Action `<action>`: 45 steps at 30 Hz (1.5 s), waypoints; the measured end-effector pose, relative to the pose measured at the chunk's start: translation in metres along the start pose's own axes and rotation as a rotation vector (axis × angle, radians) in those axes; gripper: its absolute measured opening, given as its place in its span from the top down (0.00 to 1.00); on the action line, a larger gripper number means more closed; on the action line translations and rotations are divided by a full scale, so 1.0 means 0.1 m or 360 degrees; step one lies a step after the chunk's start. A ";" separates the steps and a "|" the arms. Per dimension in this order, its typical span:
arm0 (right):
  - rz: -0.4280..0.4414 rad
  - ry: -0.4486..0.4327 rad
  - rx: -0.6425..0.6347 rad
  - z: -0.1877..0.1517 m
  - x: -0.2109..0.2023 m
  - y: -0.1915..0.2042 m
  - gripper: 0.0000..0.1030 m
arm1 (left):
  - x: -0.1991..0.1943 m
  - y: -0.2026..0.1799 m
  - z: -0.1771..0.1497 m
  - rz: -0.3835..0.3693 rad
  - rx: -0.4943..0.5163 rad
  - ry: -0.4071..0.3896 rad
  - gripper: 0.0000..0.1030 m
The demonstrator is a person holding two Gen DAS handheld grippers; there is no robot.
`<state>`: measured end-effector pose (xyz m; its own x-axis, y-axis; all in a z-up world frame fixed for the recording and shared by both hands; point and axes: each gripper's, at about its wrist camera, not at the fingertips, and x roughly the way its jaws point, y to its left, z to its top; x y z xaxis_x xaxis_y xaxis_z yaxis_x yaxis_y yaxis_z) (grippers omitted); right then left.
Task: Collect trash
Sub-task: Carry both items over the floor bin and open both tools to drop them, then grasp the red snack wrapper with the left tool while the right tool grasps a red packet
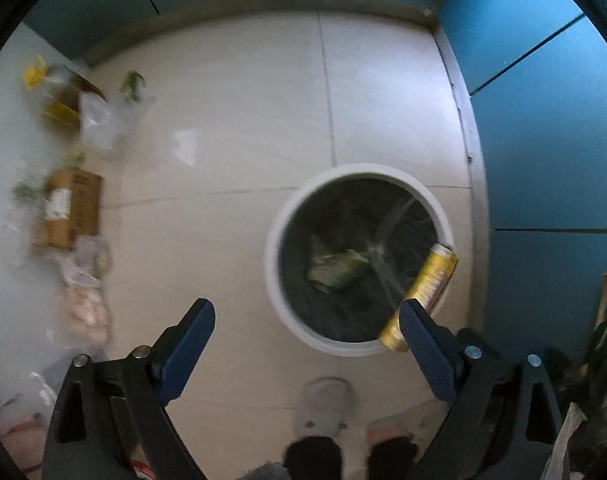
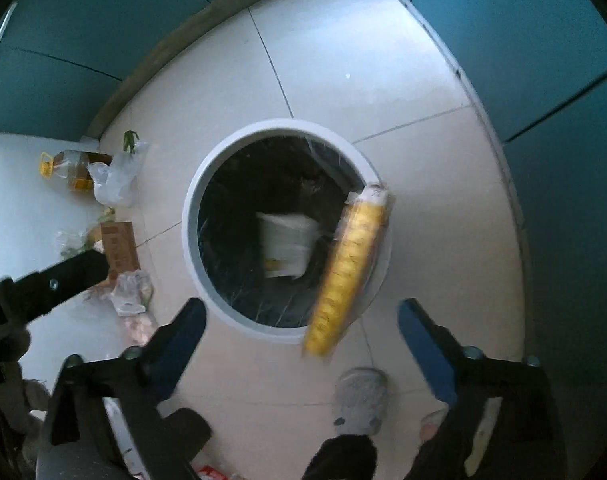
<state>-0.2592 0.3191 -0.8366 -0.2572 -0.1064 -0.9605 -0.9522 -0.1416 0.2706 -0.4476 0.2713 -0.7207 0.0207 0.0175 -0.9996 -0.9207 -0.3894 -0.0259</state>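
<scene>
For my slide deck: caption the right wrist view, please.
Open right gripper above a white bin, a yellow tube blurred over its rim.

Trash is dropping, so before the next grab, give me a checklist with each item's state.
1. Left hand-held gripper empty, fingers wide apart: ok.
2. Right hand-held gripper empty, fingers wide apart: ok.
3. Yellow tube inside the bin: not ok, it lies across the rim, blurred.
4. Bin liner in place: ok, dark liner visible.
5. White packet inside the bin: ok.
6. Trash left by the wall, cardboard box and plastic bag: not ok, uncollected.
</scene>
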 end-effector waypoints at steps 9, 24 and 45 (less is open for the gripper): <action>-0.0190 -0.0084 -0.0096 -0.11 -0.60 0.26 0.00 | -0.71 0.07 -0.28 0.0200 0.0050 -0.0166 0.08; -0.0248 -0.0192 -0.0225 -1.02 -2.61 0.81 0.00 | -2.51 0.11 -1.04 0.0218 0.0092 -0.0299 0.08; -0.0110 -0.0540 -0.0184 -2.21 -5.29 1.27 0.00 | -4.30 -0.17 -1.88 0.0074 0.0249 -0.0552 0.01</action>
<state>-0.2072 0.1396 -0.2798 -0.2516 0.2368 -0.9384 -0.9493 -0.2495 0.1915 -0.3672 0.0973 -0.2917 -0.1310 0.3241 -0.9369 -0.9664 -0.2525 0.0477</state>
